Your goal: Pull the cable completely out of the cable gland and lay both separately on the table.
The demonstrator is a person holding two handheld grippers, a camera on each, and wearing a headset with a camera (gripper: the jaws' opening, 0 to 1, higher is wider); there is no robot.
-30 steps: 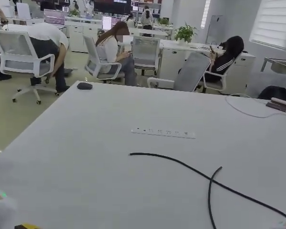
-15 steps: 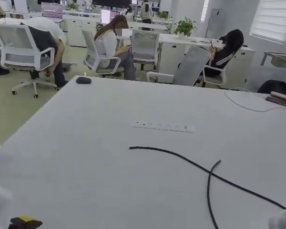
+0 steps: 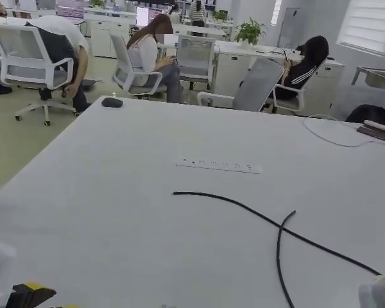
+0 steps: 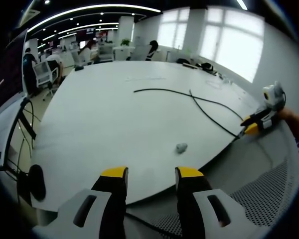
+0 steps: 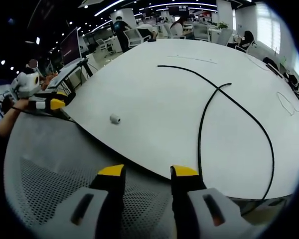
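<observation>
**Supervisor:** Report illumination, head view.

**Operator:** I read bright, even daylight. The blinds [image 3: 372, 25] at upper right are the strongest source. The table [image 3: 115, 192] is uniformly lit, with no hard shadows. The cable [image 3: 244, 215] reads sharp against it. The lower corners are soft and out of focus.

**Supervisor:** Gripper views?

**Operator:** I see heavy fisheye bending toward the edges. In the left gripper view, the windows [image 4: 224, 45] at upper right blow out to white, and ceiling strips [image 4: 94, 7] curve across the top. In the right gripper view, the upper left is dim, dotted with small lamps [image 5: 38, 41].
</observation>
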